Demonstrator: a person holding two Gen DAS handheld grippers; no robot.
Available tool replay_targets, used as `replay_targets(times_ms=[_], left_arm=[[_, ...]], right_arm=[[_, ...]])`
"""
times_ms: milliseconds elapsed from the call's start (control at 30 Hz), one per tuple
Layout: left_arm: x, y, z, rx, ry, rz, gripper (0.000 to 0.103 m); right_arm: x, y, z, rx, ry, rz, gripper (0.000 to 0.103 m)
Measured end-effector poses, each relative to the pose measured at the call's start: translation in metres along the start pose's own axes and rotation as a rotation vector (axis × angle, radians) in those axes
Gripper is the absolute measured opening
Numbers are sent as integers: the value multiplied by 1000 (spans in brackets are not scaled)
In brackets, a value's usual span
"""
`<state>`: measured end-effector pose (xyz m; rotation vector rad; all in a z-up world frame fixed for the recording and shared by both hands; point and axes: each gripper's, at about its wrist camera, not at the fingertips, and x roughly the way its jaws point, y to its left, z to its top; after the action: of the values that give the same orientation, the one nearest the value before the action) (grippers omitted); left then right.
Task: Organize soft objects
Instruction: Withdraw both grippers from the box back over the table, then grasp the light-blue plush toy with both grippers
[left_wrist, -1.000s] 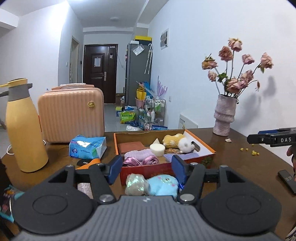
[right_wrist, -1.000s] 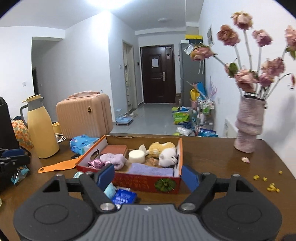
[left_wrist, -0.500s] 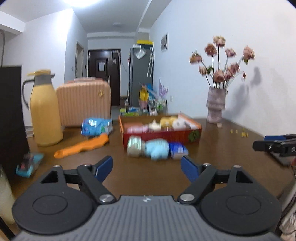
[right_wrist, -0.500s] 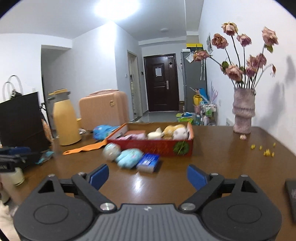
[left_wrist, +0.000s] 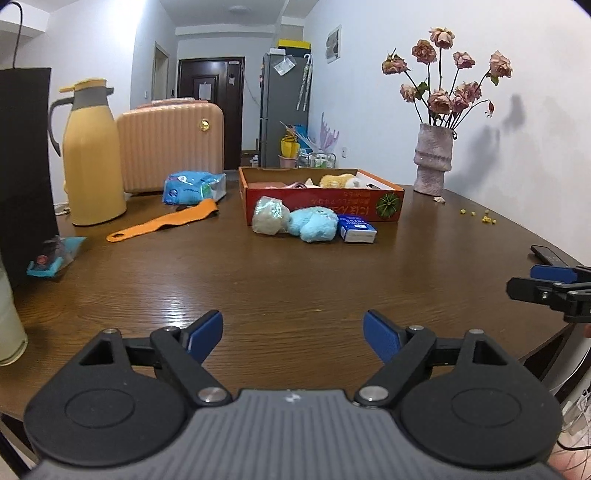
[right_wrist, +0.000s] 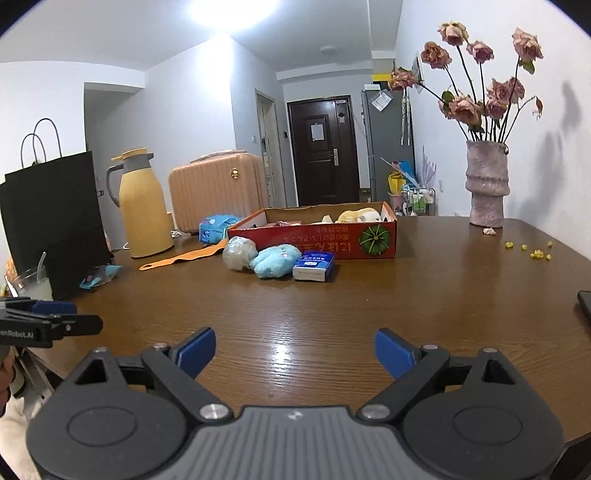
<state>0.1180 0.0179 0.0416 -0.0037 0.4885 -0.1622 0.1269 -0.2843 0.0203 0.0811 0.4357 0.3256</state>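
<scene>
1. Left claw (left_wrist: 293, 328): spread wide after just opening, nothing between the blue pads, poised low over the near edge of the surface (left_wrist: 295, 280), well apart from the soft things.
2. Pale wrapped bundle (left_wrist: 269, 220), leftmost of three loose items: lying on the surface, touching the front wall of the red box (left_wrist: 321, 206).
3. Blue plush toy (left_wrist: 314, 225), middle: lying on its side, pressed against the bundle, just in front of the box.
4. Blue tissue pack (left_wrist: 357, 229), rightmost: flat on the surface, just beside the plush.
5. Red box: already holding several soft pieces, a yellow plush among them; room inside hard to judge from this low angle.
6. Right claw (right_wrist: 295, 345): likewise spread after just opening, empty, level with its partner at the near edge.
7. Step in hand, as judged: between placements, no item gripped, three left outside.
8. Next move, as judged: a long forward reach to one loose item, a light squeeze on yielding material, then a lift over the box wall.
</scene>
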Motion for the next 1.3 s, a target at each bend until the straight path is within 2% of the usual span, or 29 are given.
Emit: replay_targets(times_ms=[300, 500, 600, 667, 733, 867, 900, 967, 1000, 1033, 1067, 1100, 1167, 1233, 1300], left_arm=[[55, 4, 16, -46, 60, -26, 84], [111, 8, 57, -43, 54, -34, 80], [149, 12, 80, -94, 57, -95, 77], [181, 15, 91, -119, 103, -113, 65], [208, 17, 100, -146, 128, -130, 60], [257, 30, 112, -262, 154, -155, 59], [266, 31, 112, -278, 163, -169, 59], [281, 33, 112, -305, 182, -189, 59], [286, 35, 110, -314, 197, -198, 58], [291, 35, 108, -323, 210, -210, 49], [295, 35, 105, -329, 223, -221, 35], [297, 34, 102, -330, 229, -233, 32], [291, 33, 96, -329, 223, -250, 28], [279, 31, 91, -329, 222, -268, 28], [262, 30, 83, -342, 226, -291, 28]], right_arm=[[50, -15, 9, 64, 46, -3, 89], [109, -26, 41, 86, 94, -15, 84], [146, -30, 64, 86, 97, 26, 76], [177, -33, 80, 95, 103, 67, 72], [213, -35, 95, 95, 118, 96, 70], [285, -32, 119, 88, 183, 161, 67], [301, -31, 123, 82, 197, 168, 62], [326, -27, 130, 68, 210, 168, 58], [340, -26, 132, 55, 218, 188, 58], [353, -26, 134, 60, 242, 208, 58], [366, -27, 134, 74, 281, 220, 54], [375, -28, 134, 90, 316, 227, 45], [376, -25, 130, 93, 325, 256, 38], [361, -20, 125, 71, 318, 261, 35], [345, -16, 120, 72, 318, 271, 28]])
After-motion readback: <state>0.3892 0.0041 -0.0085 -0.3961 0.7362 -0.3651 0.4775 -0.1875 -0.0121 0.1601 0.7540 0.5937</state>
